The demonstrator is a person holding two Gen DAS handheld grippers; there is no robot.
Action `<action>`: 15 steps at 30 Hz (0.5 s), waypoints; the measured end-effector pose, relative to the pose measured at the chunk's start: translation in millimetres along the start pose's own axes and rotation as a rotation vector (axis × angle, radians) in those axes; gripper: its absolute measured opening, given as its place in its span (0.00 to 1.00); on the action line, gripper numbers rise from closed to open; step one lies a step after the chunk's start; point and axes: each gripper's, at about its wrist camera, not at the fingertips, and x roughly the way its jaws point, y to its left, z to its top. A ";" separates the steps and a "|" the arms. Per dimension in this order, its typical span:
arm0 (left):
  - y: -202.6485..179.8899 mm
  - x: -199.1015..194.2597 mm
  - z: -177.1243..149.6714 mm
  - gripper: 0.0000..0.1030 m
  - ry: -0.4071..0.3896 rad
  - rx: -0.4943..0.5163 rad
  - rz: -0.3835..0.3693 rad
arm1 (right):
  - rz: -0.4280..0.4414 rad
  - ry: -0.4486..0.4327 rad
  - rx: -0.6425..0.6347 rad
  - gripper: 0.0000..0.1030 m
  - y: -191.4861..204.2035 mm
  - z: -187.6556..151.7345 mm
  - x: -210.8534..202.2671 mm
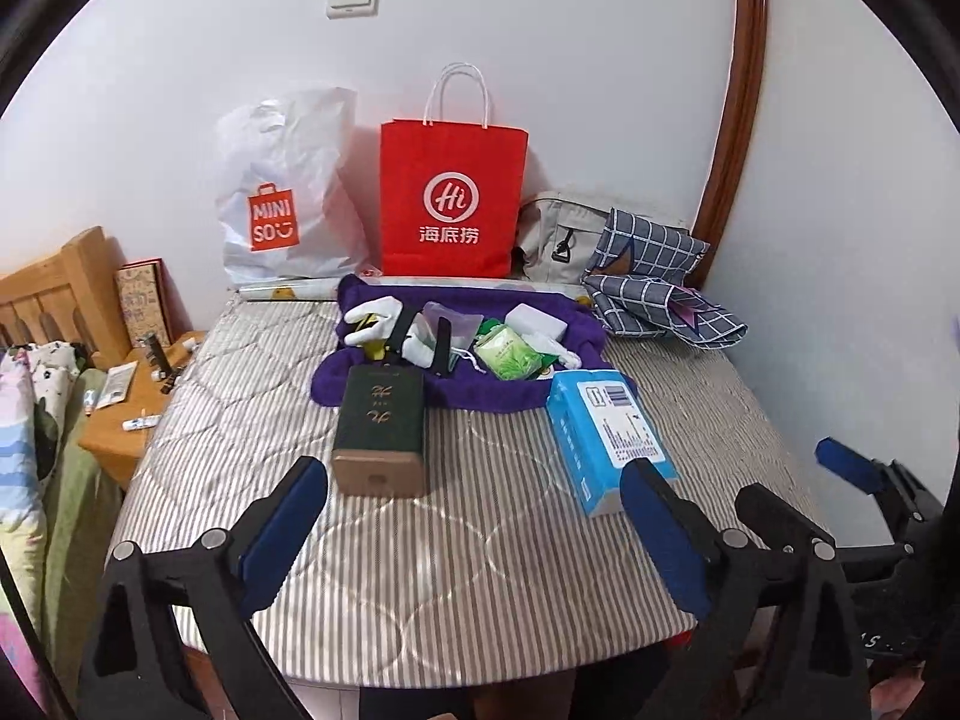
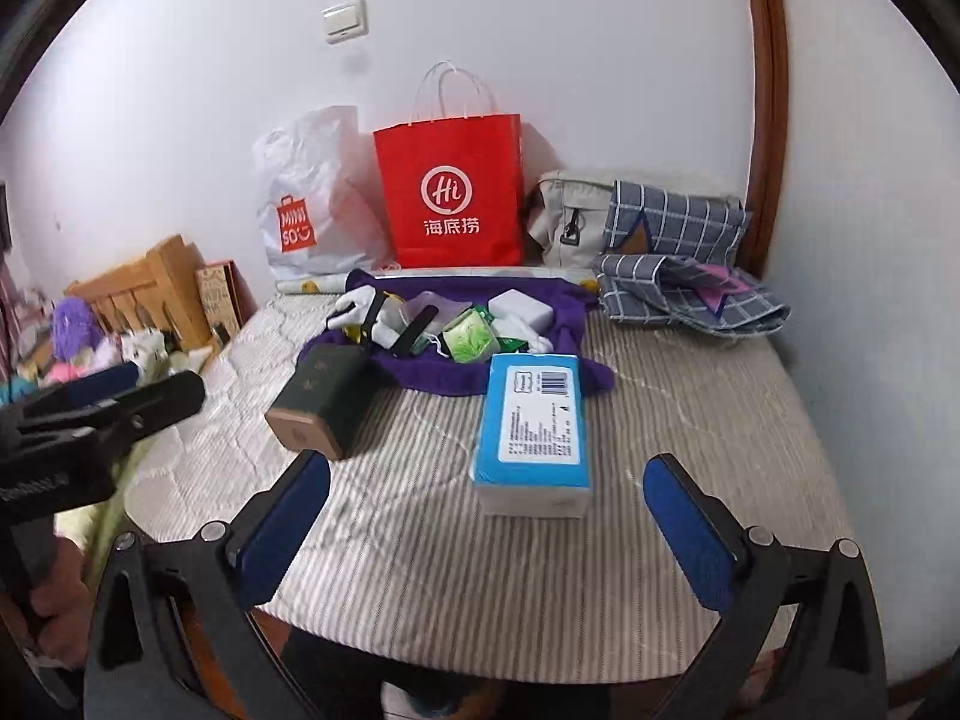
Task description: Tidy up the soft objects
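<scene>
Blue padding lines the fingers of both tools you hold, and both stand wide apart with nothing between them; your left gripper hovers over the near edge of the striped mattress, and your right gripper hovers beside it at the same edge. Straight ahead of the left gripper lies the dark green box, on its side with its tan end toward you; just right of that, ahead of the left gripper's right finger, lies the blue tissue pack, which sits dead centre ahead of the right gripper. Beyond both, the purple towel is spread on the mattress, heaped with small things: a white soft toy, a green packet, a white block. Farther right of the towel rests the folded checked cloth; against the far wall stand the red paper bag, the white plastic bag and a grey pouch.
</scene>
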 end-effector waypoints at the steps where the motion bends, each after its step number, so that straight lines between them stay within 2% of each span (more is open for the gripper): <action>1: -0.8 -4.7 -3.0 0.96 -0.002 0.000 0.013 | -0.016 -0.005 -0.009 1.00 1.3 -2.1 -3.3; 4: -2.2 -13.7 -5.6 0.96 -0.022 0.002 0.040 | -0.020 -0.009 0.012 1.00 0.4 -7.8 -13.3; 9: -3.0 -26.8 -9.7 0.96 -0.052 0.007 0.041 | -0.005 -0.008 0.024 1.00 1.0 -14.6 -22.8; 15: -1.6 -25.5 -14.5 0.96 -0.038 0.000 0.029 | -0.014 -0.008 0.028 1.00 4.6 -18.2 -30.9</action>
